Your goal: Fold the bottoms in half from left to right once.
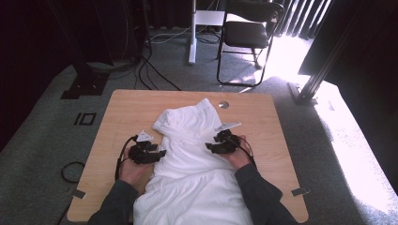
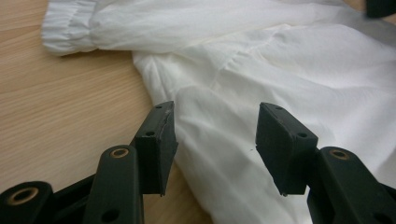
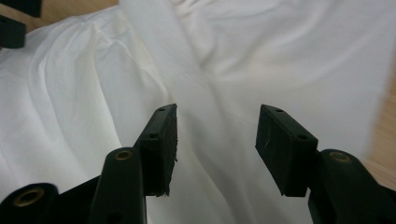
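1. The left claw [image 2: 212,144] stands with its jaws apart and nothing pinched between them; white cloth shows through the gap, but the pads do not press on it.
2. The right claw [image 3: 215,144] is parted the same way — its pads are bare, with the cloth lying beyond them.
3. From above, the left claw [image 1: 162,153] sits at the garment's left edge and the right claw [image 1: 208,147] over its right half, both pointing inward toward each other.
4. The white garment [image 1: 192,164] lies in the middle of the bench [image 1: 122,108], running from the near edge up toward the far side, where it narrows to a folded end.
5. It is thin, creased fabric, plain white.
6. The left gripper view brings out a gathered, elastic-looking cuff [image 2: 67,28] resting on bare wood, and a seam curving across the cloth — details too small to read from above.
7. The right gripper view shows a flat band [image 3: 187,79] crossing soft wrinkles.
8. The high view alone takes in the grey carpet and a black chair [image 1: 246,33] beyond the bench.
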A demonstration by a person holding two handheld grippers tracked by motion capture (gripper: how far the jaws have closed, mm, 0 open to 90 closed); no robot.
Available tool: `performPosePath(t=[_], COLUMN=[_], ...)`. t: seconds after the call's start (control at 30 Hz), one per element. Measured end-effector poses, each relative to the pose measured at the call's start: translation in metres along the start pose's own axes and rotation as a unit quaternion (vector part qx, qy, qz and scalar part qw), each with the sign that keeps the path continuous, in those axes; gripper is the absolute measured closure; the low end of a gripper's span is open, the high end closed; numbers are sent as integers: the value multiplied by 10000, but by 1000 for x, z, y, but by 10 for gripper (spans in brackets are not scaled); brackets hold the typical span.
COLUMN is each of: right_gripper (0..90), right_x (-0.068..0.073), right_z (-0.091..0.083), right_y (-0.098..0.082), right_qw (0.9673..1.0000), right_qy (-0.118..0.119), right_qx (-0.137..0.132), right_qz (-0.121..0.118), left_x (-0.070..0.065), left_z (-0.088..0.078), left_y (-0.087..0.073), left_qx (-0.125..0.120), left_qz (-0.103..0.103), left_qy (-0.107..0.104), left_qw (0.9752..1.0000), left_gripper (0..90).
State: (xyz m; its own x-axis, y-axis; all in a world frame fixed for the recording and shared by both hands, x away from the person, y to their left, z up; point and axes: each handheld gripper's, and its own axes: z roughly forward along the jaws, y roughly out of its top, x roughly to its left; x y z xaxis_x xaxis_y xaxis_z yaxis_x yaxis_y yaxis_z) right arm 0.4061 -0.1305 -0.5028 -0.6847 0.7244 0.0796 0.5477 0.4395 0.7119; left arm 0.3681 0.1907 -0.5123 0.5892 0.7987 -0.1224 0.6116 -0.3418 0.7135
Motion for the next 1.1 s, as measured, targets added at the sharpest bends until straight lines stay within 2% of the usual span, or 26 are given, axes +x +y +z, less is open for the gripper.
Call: performPosePath(t=[0.07,0.13,0.17,0.2,0.27,0.3,0.4,0.43,0.5,0.53,0.6,0.7,0.8,0.87,1.0,1.1], right_gripper=[473,504,582,709,839,876,891,891,889,885,870,846,827,799,664,565], right_x=[7,10,11,11,12,10,2,-3,-16,-24,-41,-61,-70,-70,-64,-67], right_z=[17,29,35,39,39,34,4,-9,-34,-42,-43,-21,4,12,13,14], right_y=[5,7,7,7,7,8,17,19,21,20,12,-7,-26,-32,-30,-30], right_qw=[9999,9997,9996,9994,9995,9998,9990,9978,9934,9920,9911,9901,9886,9874,9858,9834], right_qy=[44,156,206,195,-25,1,-222,-283,-375,-394,-501,-779,-949,-1042,-1411,-1514], right_qx=[96,131,171,266,285,169,-379,-600,-1026,-1091,-925,-287,202,293,316,396], right_qz=[-130,-124,-76,-101,-168,-113,-37,33,357,507,818,1132,1150,1153,855,922], left_x=[-1,-2,-3,-4,-7,-8,-8,-8,-9,-10,-12,-15,-15,-14,-6,0], left_z=[6,12,14,16,19,19,21,22,25,26,30,37,37,35,27,30], left_y=[2,2,2,2,2,2,2,2,0,-1,-2,-4,-3,-2,11,26], left_qx=[59,105,128,151,165,160,180,209,281,327,460,618,628,565,285,171], left_qz=[8,30,35,37,48,50,72,68,70,61,139,154,166,230,195,107], left_qy=[1,-21,-19,-18,-22,-37,-56,-74,-106,-136,-140,-122,-151,-126,-7,24], left_qw=[10000,9999,9999,9999,9999,9999,9998,9997,9995,9994,9987,9979,9978,9981,9994,9998], left_gripper=[488,485,482,479,467,467,467,467,466,466,466,469,469,465,448,425])
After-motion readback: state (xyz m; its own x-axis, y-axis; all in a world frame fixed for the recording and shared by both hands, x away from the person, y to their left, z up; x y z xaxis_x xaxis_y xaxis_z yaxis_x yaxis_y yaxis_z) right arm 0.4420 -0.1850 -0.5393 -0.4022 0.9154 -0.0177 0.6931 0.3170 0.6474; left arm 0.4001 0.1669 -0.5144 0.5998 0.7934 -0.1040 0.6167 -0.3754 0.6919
